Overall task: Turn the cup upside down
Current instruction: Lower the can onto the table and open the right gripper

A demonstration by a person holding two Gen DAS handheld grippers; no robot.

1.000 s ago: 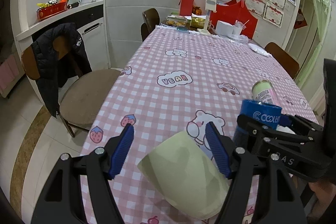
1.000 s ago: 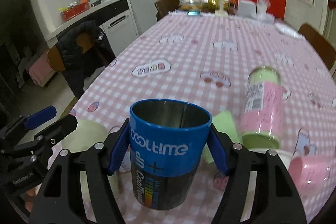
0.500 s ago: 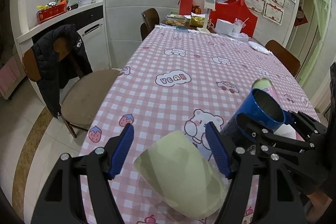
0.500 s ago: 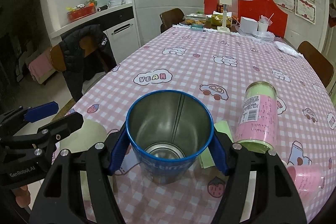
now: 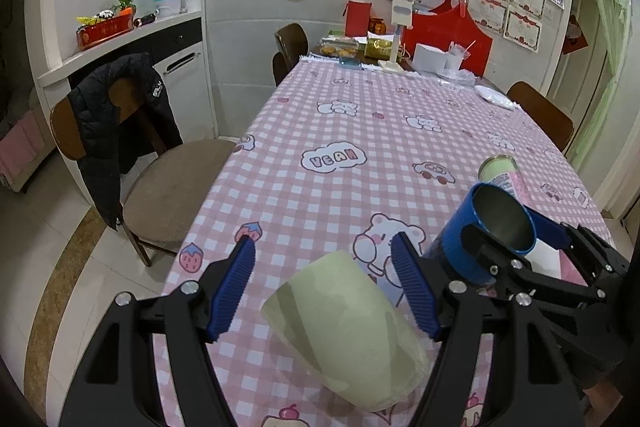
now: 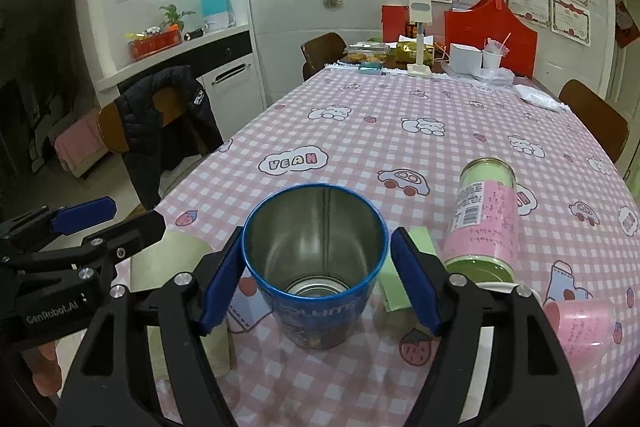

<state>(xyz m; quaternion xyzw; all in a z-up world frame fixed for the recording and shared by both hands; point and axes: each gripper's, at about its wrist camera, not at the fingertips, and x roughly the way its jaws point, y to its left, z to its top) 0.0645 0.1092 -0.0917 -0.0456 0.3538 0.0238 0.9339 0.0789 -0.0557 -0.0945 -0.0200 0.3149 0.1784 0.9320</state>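
Observation:
My right gripper [image 6: 316, 267] is shut on a blue metal cup [image 6: 316, 259] with its mouth up and tilted toward the camera, its base close to the tablecloth. The cup also shows in the left wrist view [image 5: 488, 227]. A pale green cup [image 5: 348, 327] stands upside down on the pink checked tablecloth [image 5: 340, 131], between and below my left gripper's [image 5: 324, 287] open blue fingers; it shows in the right wrist view too [image 6: 176, 259]. The left gripper [image 6: 80, 223] holds nothing.
A green and pink bottle [image 6: 486, 215] lies right of the blue cup. A pink cup [image 6: 580, 323] and a green paper [image 6: 404, 267] are near it. A chair with a black jacket [image 5: 120, 123] stands left of the table. Boxes and red bags [image 5: 444, 39] sit at the far end.
The blue cup in my right gripper has tipped its mouth toward the camera and come down toward the table. The left gripper has risen slightly above the green cup.

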